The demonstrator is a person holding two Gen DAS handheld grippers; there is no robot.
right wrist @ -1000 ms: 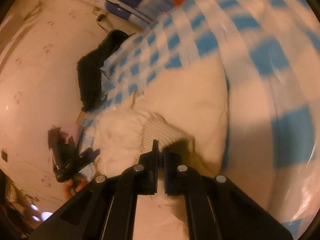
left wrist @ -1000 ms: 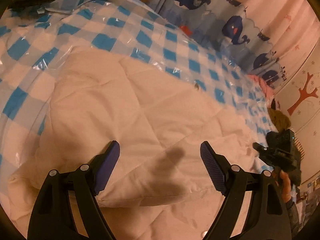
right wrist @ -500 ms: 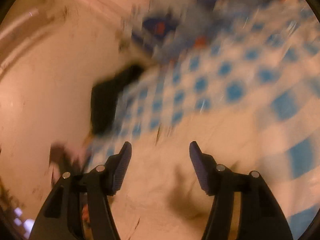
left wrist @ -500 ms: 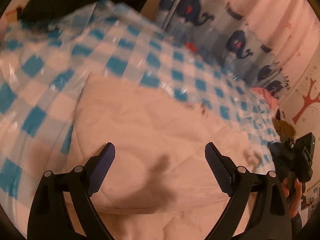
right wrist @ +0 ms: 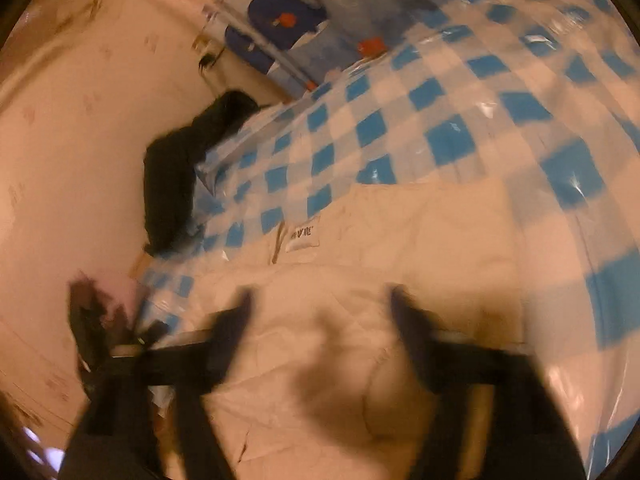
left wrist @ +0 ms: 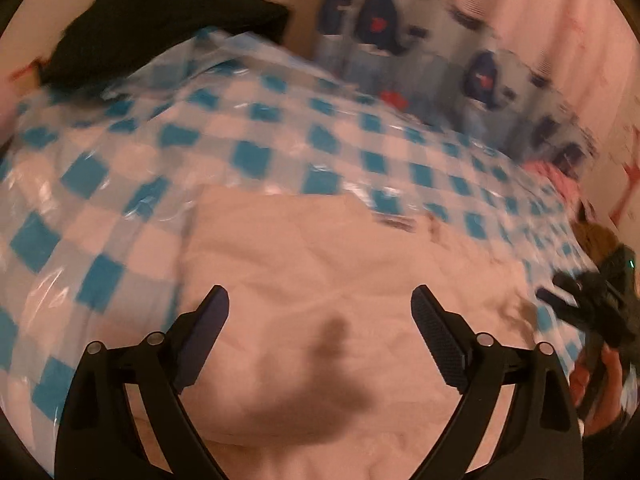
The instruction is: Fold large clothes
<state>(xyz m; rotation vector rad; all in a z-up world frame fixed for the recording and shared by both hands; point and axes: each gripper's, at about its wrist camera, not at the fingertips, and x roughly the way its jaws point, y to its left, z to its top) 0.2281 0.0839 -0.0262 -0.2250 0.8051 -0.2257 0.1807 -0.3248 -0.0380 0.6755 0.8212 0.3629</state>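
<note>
Jaws on both grippers stand apart, nothing between them. Right gripper (right wrist: 320, 312) was pinched shut on the knit cuff 1 second ago; its jaws have just been opening and it now hangs blurred above the white quilted garment (left wrist: 320, 264). Left gripper (left wrist: 320, 316) also released, opened slightly wider. Garment lies folded flat on the blue-checked plastic sheet (left wrist: 248, 156), label (right wrist: 303, 237) showing. Fold probably set; next likely regrasp or finish.
</note>
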